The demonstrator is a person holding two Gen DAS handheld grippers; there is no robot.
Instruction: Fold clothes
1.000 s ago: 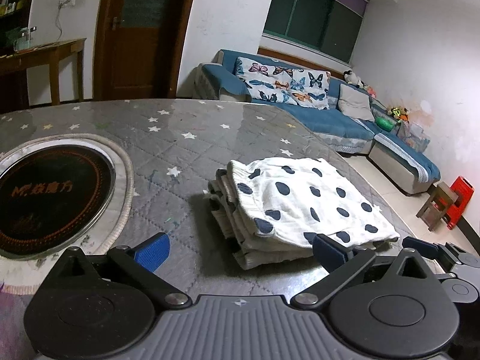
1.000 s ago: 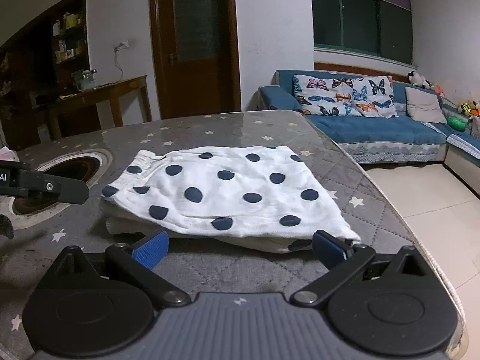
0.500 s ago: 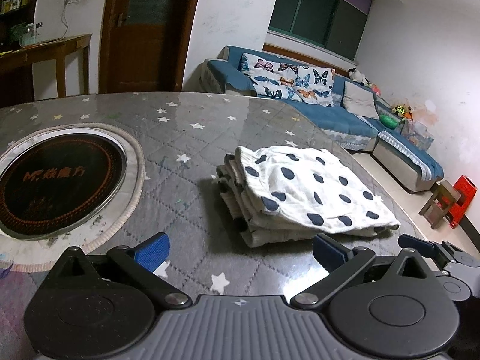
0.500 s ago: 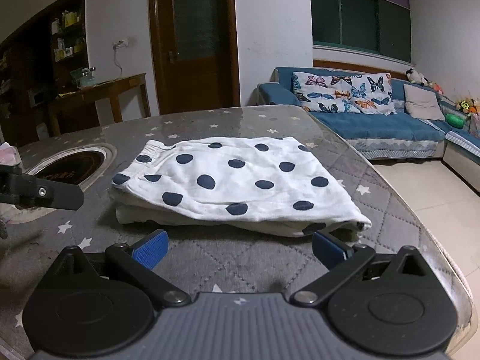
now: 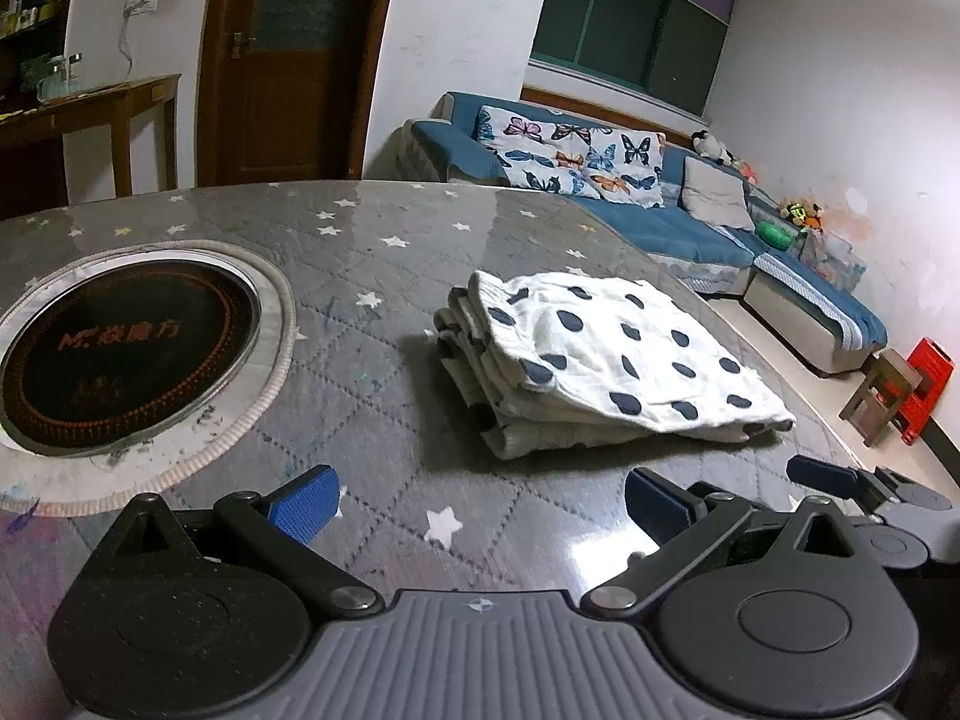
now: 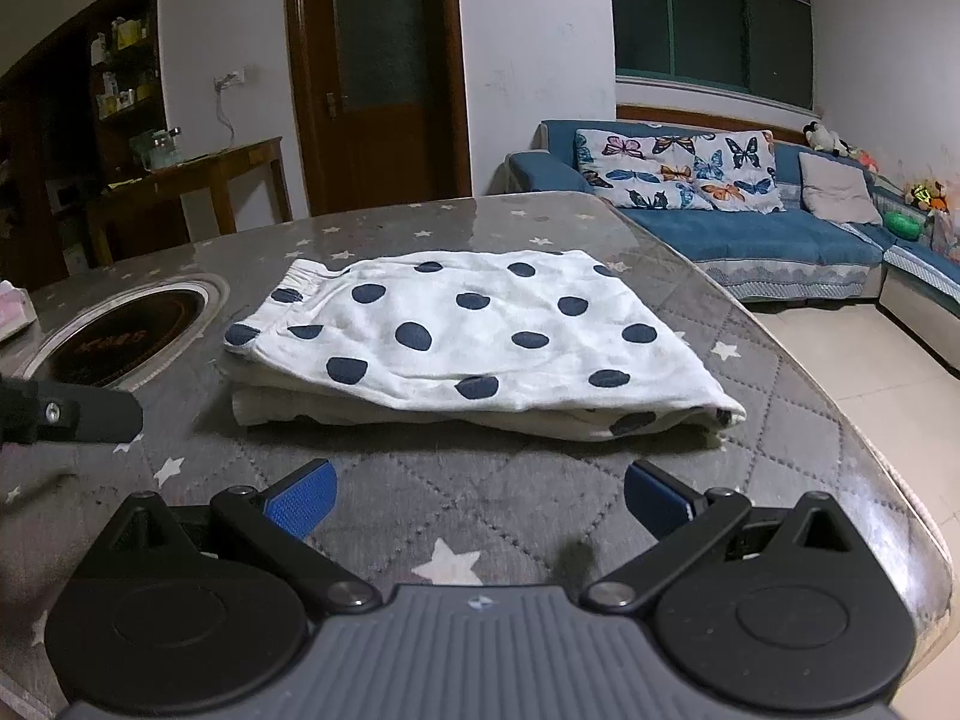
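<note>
Left gripper (image 5: 480,501) has its jaws wide apart, holding nothing, hovering over the starry grey counter (image 5: 372,276) near the round black hob (image 5: 126,348). The folded polka-dot shorts (image 6: 462,336) sit mid-counter, just beyond the right gripper (image 6: 477,495), whose jaws are also spread and empty.

A grey star-patterned desk (image 5: 384,252) carries a round black inset cooktop (image 5: 126,342) at its left, while far beyond stand a brown door (image 6: 372,72), a wooden side table (image 6: 198,174), and to the right a blue sofa (image 6: 750,240) with butterfly cushions (image 6: 678,168) and a red stool (image 5: 927,378)
</note>
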